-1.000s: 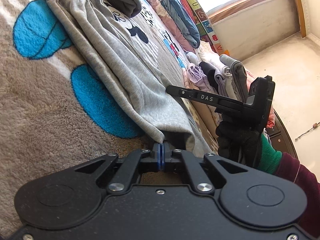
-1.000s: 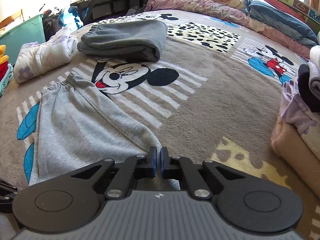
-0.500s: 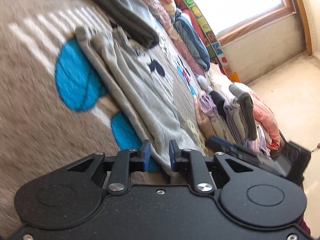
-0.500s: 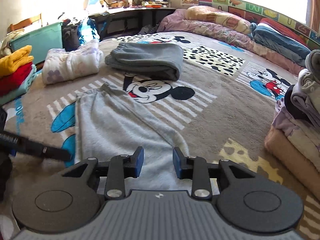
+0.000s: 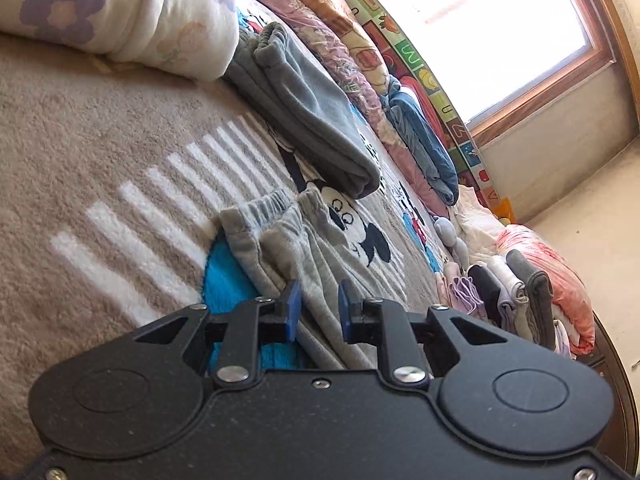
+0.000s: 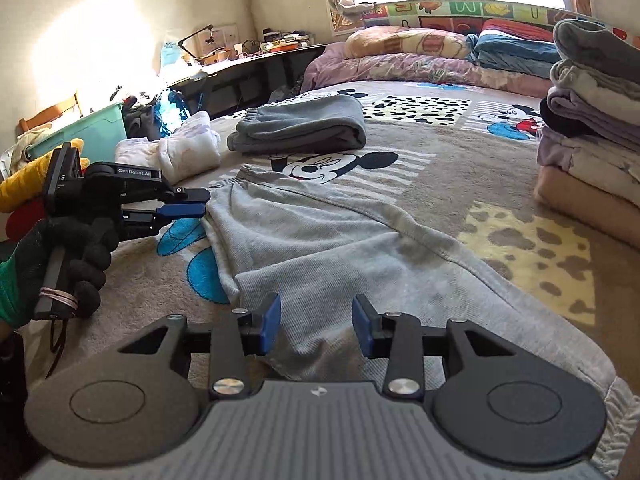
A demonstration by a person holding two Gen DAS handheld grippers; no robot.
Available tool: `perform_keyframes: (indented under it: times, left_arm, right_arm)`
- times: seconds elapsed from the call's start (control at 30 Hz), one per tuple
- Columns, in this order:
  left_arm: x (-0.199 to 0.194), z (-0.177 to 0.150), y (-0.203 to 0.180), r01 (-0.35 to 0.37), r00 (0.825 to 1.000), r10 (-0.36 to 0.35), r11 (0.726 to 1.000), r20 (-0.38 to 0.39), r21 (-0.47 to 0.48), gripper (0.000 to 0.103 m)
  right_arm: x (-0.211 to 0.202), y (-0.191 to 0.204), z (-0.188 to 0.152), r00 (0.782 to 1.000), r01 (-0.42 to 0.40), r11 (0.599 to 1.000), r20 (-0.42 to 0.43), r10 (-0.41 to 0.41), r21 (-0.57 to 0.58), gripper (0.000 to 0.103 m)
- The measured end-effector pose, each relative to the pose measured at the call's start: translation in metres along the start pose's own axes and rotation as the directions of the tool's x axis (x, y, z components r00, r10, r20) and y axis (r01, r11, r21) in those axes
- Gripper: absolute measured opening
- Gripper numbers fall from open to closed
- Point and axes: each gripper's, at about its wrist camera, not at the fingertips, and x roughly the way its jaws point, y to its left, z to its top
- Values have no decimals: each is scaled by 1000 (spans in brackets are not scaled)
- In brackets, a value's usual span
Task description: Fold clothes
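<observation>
Light grey sweatpants (image 6: 320, 248) lie flat, folded lengthwise, on the Mickey Mouse blanket (image 6: 440, 184), waistband far and cuffs near. My right gripper (image 6: 317, 322) hovers over the leg end. Its jaws are opening, with nothing pinched between the blue pads. A gloved hand holds my left gripper (image 6: 202, 203) at the left, its tips just beside the waistband corner. In the left wrist view the left gripper (image 5: 319, 312) stands open by a narrow gap above the sweatpants (image 5: 304, 248), and no cloth is clamped in it.
A folded dark grey garment (image 6: 300, 128) and a white flowered bundle (image 6: 176, 152) lie beyond the waistband. A stack of folded clothes (image 6: 592, 120) stands at the right edge of the bed. Rolled bedding (image 6: 400, 60) lines the far side. A teal bin (image 6: 92, 128) sits at the left.
Both grippers were shut on the sweatpants' near end and have let go and opened. The left one has moved along the garment to the waistband. The right one has drawn back.
</observation>
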Motion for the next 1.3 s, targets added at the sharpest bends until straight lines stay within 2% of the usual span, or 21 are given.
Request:
perform_keyframes:
  times: [0.1, 0.23, 0.27, 0.33, 0.4, 0.47, 0.63, 0.7, 0.73, 0.8, 0.87, 0.9, 0.97, 1.03, 1.13, 1.2, 1.3]
  left_arm:
    - [10, 7, 6, -49, 999, 49, 999, -23, -11, 16]
    - [20, 14, 9, -58, 997, 57, 998, -46, -18, 16]
    - [24, 15, 9, -61, 997, 61, 998, -51, -4, 15]
    - [29, 15, 11, -58, 997, 58, 998, -51, 6, 6]
    - [18, 19, 6, -44, 999, 45, 999, -20, 22, 4]
    - [5, 26, -1, -37, 999, 37, 998, 16, 50, 4]
    - [8, 30, 19, -55, 998, 55, 998, -2, -5, 4]
    - [3, 31, 10, -40, 999, 40, 999, 14, 31, 4]
    - [3, 31, 5, -39, 999, 38, 998, 18, 58, 4]
    - [10, 29, 11, -74, 997, 74, 996, 0, 50, 4]
    - [12, 27, 21, -79, 997, 79, 997, -7, 10, 4]
    - [9, 28, 17, -72, 997, 72, 997, 7, 23, 4]
    - [2, 29, 8, -54, 998, 52, 997, 36, 52, 4]
    - [-1, 29, 10, -52, 998, 51, 998, 38, 33, 4]
    - [-5, 27, 14, -53, 998, 52, 998, 33, 17, 4]
    - [-6, 27, 14, -67, 997, 66, 997, 31, 41, 4]
    - [6, 27, 26, -96, 995, 96, 995, -40, -3, 7]
  right_arm:
    - [0, 1, -4, 1000, -7, 1000, 15, 7, 13, 41]
    - [-2, -1, -8, 999, -6, 1000, 51, 5, 28, 41]
    - [-3, -2, -9, 998, -3, 999, 61, 0, 39, 41]
    - [-4, -5, -10, 997, 4, 998, 80, -9, 61, 41]
    - [-3, -8, -12, 996, 2, 996, 88, -10, 84, 41]
    - [1, -10, -15, 998, 23, 996, 64, -28, 87, 41]
    - [9, -12, -25, 1000, 30, 997, -8, -30, 71, 41]
    - [10, -10, -27, 999, 45, 997, -33, -43, 54, 41]
    - [10, -9, -25, 998, 52, 997, -38, -50, 50, 41]
    - [8, -4, -21, 997, 74, 996, -41, -72, 42, 42]
    - [8, 10, -14, 995, 98, 995, -28, -98, -14, 42]
    - [8, 17, -10, 995, 99, 994, -10, -99, -41, 42]
    - [10, 32, -3, 996, 81, 994, 30, -79, -75, 41]
    - [18, 41, 0, 997, 65, 993, 40, -61, -100, 42]
    - [44, 42, -11, 995, 51, 990, -83, -62, -129, 42]
    - [42, 39, -19, 996, 36, 992, -73, -46, -123, 43]
    - [34, 34, -19, 997, 5, 996, -81, -13, -93, 43]
